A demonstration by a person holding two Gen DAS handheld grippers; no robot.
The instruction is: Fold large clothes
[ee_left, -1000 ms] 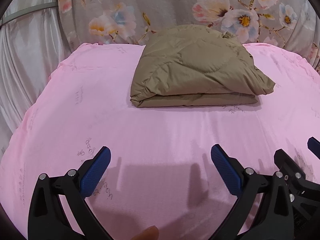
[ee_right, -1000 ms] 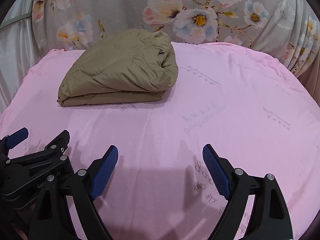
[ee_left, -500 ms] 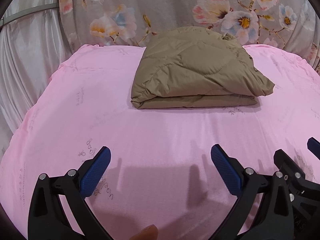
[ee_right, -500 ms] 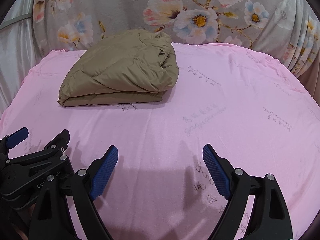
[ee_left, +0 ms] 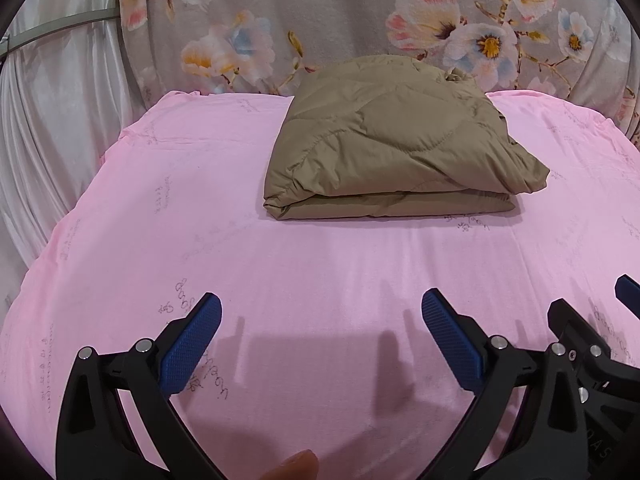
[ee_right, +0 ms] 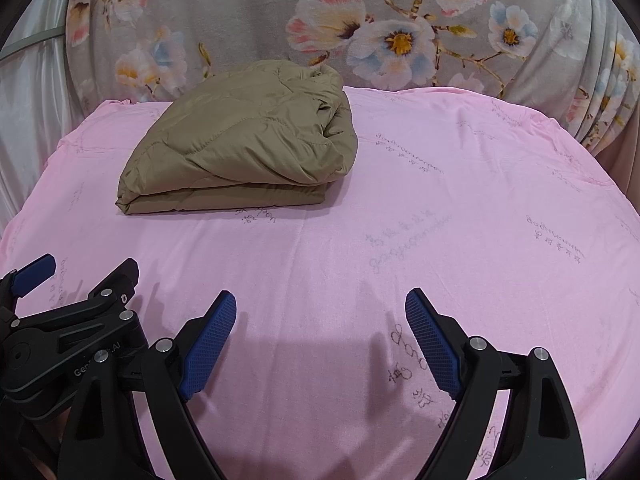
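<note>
A khaki quilted jacket lies folded into a thick rectangle at the far side of the pink bed sheet. My left gripper is open, blue pads wide apart, nothing between them, well short of the jacket. My right gripper is open too and empty, hovering over bare sheet with the jacket off to its far left. Each gripper shows at the edge of the other's view: the right one, the left one.
A grey floral cloth hangs behind the bed. White curtain folds hang along the left side. A fingertip shows at the bottom edge of the left wrist view. Faint writing is printed across the sheet.
</note>
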